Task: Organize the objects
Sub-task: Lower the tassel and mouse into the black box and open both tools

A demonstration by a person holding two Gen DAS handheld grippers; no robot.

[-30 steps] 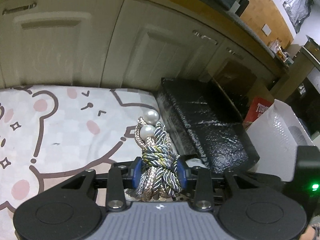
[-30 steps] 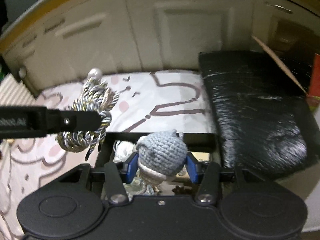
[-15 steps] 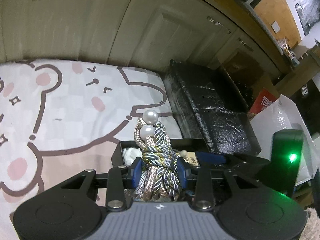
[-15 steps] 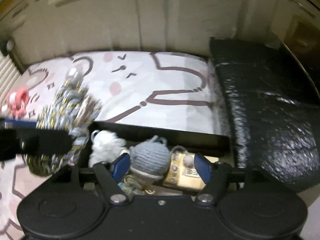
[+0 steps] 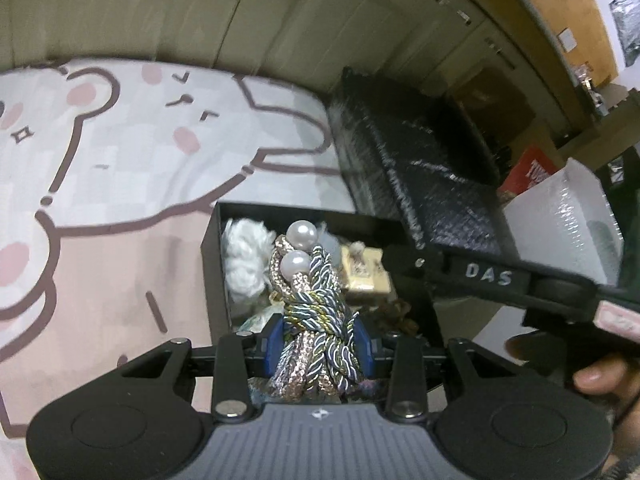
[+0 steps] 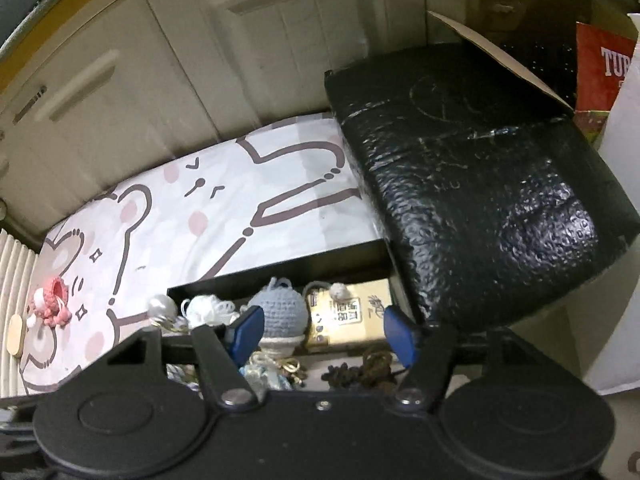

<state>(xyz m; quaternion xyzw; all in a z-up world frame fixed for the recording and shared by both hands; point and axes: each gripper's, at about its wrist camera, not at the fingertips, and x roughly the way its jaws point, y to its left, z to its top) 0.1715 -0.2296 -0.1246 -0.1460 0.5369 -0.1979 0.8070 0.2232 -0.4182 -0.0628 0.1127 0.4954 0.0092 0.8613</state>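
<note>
Left hand-held gripper [image 5: 320, 344]: my blue pads are clamped on a knotted rope bundle [image 5: 316, 320], which stands upright between them.
Rope bundle: twisted cords in grey-blue, gold and rose; 2 pearl beads [image 5: 302, 236] at its top end; it hangs over the near part of the black box [image 5: 210, 264].
Right hand-held gripper [image 6: 322, 332]: my jaws are apart and closing; nothing is pressed by the pads.
Grey crochet toy [image 6: 280, 314]: lies in the black box, just inside my right gripper's left pad [image 6: 246, 330]; whether they touch, I cannot tell.
Black box: open-topped, sits on the cartoon bear mat [image 5: 120, 168], its right side just beside a black wrapped block [image 6: 480, 184].
Box contents: white yarn tuft [image 5: 244, 256], yellow card packet [image 6: 348, 314], dark brown beads [image 6: 360, 370], small gold bits; all loosely piled.
Pink crochet piece [image 6: 52, 300]: on the mat, well apart from the box, to the left in the right wrist view.
My right hand [image 5: 600, 372]: fingers seen at the lower right in the left wrist view, around the other gripper's handle.
Background: cream cabinet doors [image 5: 200, 12] behind the mat.
</note>
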